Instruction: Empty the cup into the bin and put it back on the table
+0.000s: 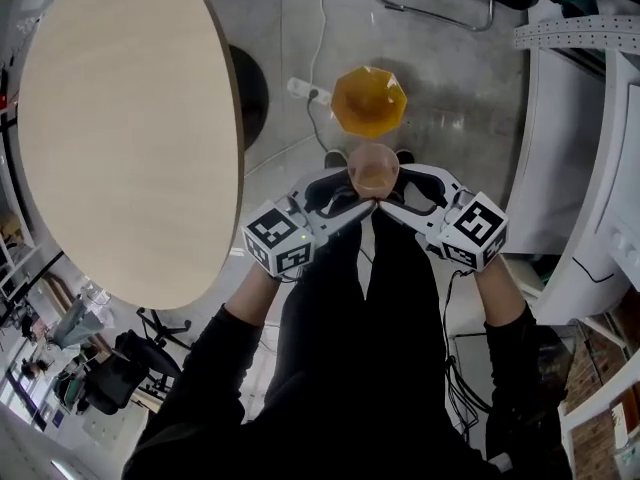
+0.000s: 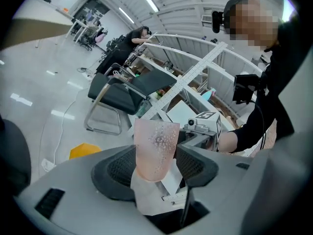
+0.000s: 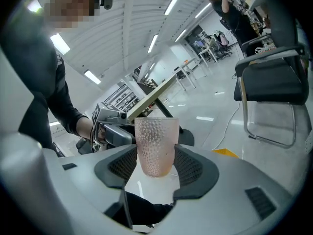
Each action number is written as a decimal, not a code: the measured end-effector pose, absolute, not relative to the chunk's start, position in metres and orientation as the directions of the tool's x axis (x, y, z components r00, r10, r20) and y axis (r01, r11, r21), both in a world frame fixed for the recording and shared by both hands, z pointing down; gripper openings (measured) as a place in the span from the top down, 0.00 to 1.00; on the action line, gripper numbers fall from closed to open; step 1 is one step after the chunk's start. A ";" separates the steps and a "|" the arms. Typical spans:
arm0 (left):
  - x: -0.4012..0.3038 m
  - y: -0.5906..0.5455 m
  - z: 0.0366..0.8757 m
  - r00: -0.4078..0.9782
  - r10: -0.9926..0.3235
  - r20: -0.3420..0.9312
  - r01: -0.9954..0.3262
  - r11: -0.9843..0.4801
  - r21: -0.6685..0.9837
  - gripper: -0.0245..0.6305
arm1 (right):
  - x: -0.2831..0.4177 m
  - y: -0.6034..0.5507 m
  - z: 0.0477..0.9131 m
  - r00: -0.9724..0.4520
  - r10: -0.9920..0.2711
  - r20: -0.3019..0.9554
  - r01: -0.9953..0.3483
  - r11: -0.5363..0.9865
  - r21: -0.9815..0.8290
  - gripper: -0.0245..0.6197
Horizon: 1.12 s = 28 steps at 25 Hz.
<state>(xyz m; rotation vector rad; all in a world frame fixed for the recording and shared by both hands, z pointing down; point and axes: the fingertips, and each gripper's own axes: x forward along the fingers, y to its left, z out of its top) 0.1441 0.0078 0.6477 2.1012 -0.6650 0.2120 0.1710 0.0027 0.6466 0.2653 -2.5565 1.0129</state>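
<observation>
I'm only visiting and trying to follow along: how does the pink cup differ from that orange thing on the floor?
The cup is pale pink, see-through and dimpled, with a round rim; the bin is bright orange with a faceted rim. The cup is held in the air between the left hand-held gripper and the right hand-held gripper; the bin stands on the floor. The bin's mouth looks wider. Both open upward.

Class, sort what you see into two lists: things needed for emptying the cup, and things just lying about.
Needed: cup, held by left gripper and right gripper; orange bin; round table.
Lying about: chair; power strip.
</observation>
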 end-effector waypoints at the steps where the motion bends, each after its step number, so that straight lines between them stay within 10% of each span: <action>1: 0.143 0.005 0.658 0.839 -0.382 0.387 -0.534 -0.449 0.716 0.58 | 0.170 0.000 0.657 -0.911 -0.035 0.411 -0.310 0.718 -0.623 0.60; 28: 0.141 -0.007 0.827 0.851 -0.346 0.394 -0.478 -0.202 0.855 0.57 | 0.172 -0.013 0.825 -0.916 0.022 0.400 -0.332 0.516 -0.790 0.60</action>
